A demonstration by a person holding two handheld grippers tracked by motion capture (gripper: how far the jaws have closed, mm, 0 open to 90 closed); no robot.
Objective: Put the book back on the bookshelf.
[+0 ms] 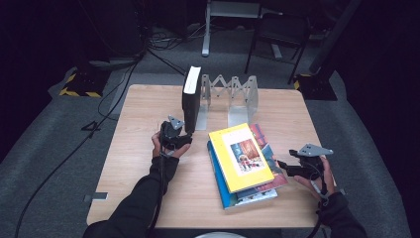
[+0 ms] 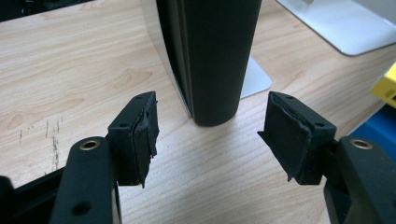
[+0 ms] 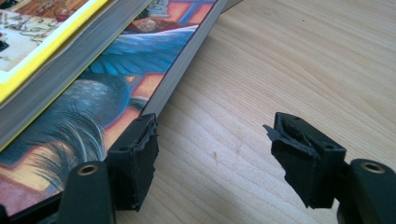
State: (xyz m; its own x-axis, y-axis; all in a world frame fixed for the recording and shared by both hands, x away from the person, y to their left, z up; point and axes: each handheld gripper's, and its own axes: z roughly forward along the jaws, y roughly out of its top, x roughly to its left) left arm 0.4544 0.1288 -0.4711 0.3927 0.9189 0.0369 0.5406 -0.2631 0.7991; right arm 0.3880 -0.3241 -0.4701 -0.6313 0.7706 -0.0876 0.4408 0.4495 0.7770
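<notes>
Both grippers gape empty: left gripper by the upright black book, which, probably unsupported, could topple; right gripper beside the stack.

Black long sleeves on both forearms, black left gripper and right gripper, grey three-cornered plate atop each, black cables trailing along the arms, worn black rubber pads, brass-ringed screw holes in the matte black jaws
</notes>
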